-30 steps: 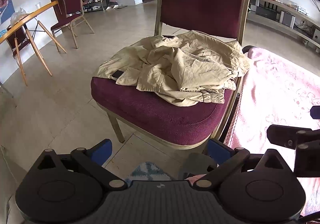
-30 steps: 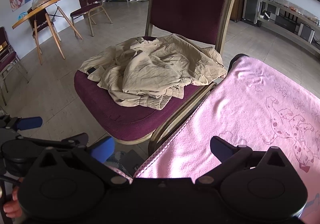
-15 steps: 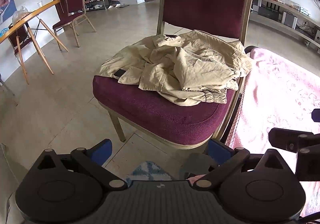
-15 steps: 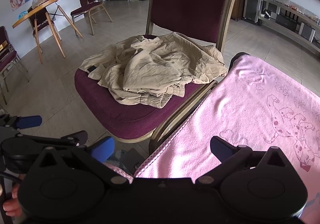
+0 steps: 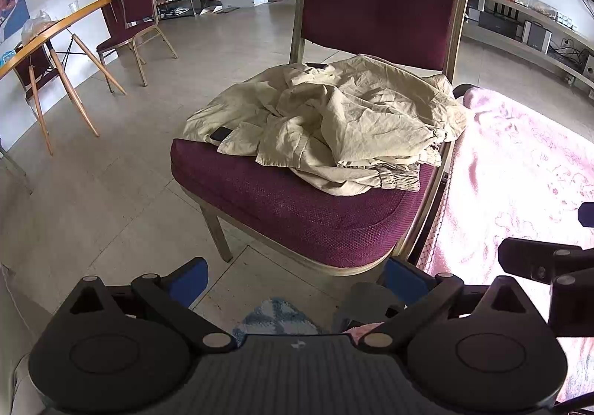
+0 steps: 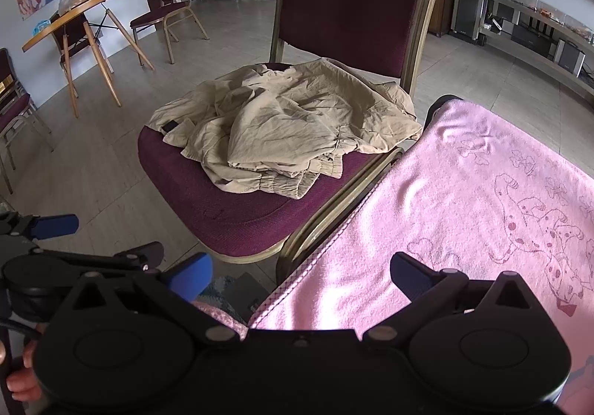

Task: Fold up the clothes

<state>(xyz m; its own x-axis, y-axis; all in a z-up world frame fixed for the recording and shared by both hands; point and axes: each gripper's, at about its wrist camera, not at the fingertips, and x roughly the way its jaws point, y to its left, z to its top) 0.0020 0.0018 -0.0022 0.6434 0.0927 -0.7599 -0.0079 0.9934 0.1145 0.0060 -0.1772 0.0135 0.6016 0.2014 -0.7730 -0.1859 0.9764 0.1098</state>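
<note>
The left gripper [image 5: 293, 275] hangs in front of the chair [image 5: 304, 207], short of its front edge, with its blue-tipped fingers [image 5: 187, 275] spread wide and nothing between them. The right gripper [image 6: 302, 272] is also wide and empty, low beside the chair, its right finger over the near edge of the pink towel [image 6: 464, 192]. The beige garment [image 5: 334, 129] lies crumpled on the chair seat, toward the back and the towel side, with a gathered cuff hanging toward the seat's front. The towel is spread just beside the chair, on its right. Compared with a second ago, the chair and garment sit slightly higher and a little nearer in both views; both grippers have shifted only a little, and their spread is unchanged. The garment has not been touched.
</note>
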